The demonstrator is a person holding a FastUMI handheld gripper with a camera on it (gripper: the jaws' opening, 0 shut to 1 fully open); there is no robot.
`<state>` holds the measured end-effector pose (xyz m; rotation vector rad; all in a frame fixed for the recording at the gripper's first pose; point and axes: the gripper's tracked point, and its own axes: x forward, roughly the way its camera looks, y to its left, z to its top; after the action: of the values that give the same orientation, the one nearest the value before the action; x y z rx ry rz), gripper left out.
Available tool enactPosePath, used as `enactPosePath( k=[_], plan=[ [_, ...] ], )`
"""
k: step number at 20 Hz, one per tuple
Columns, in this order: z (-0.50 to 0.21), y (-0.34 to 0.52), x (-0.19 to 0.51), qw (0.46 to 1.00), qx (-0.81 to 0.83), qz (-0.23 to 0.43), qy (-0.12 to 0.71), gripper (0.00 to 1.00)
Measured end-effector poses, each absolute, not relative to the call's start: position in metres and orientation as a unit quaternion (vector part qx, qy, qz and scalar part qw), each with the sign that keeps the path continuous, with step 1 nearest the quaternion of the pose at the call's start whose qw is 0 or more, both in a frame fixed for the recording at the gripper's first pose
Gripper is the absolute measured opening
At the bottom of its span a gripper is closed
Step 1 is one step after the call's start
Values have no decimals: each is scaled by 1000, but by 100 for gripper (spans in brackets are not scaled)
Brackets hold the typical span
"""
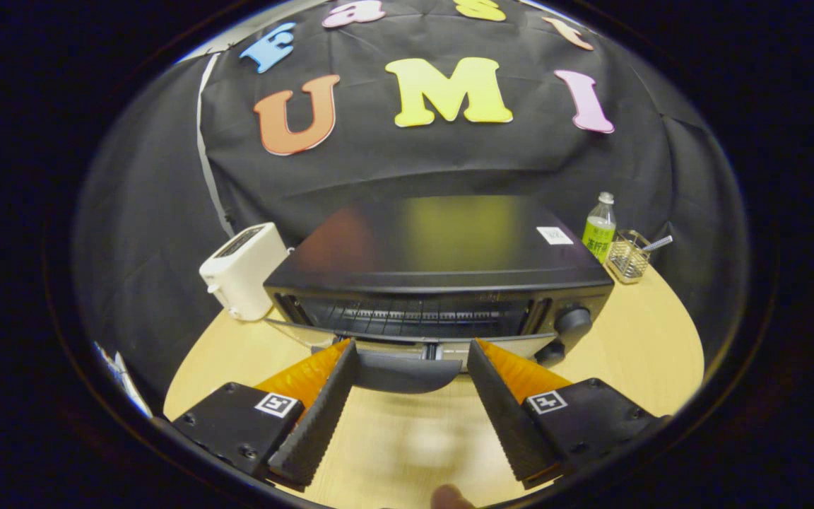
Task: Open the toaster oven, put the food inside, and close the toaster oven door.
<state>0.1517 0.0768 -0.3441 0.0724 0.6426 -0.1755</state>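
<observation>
The black toaster oven (442,247) stands on the round wooden table (654,332), just ahead of my fingers. Its glass door is tilted down toward me, and the wire rack (407,318) shows inside. The door's dark handle (407,375) lies between my two fingertips. My gripper (413,350) is open, with its ribbed black fingers (322,410) wide apart on either side of the handle and not pressing on it. I cannot make out the food. A pale blur lies on the table between my fingers.
A white toaster (243,270) stands left of the oven. To the oven's right are a green-labelled bottle (600,230) and a wire basket (627,258) with a utensil in it. The oven's knobs (573,319) are at its front right.
</observation>
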Motion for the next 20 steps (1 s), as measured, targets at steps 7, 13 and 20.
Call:
enactPosePath(
  k=[7,13,20],
  plan=[
    [-379,74,91,917,53,-69,389,99],
    [-286,74,147,959,20,-64,276,100],
    [-285,63,194,955,23,-112,274,100]
  ],
)
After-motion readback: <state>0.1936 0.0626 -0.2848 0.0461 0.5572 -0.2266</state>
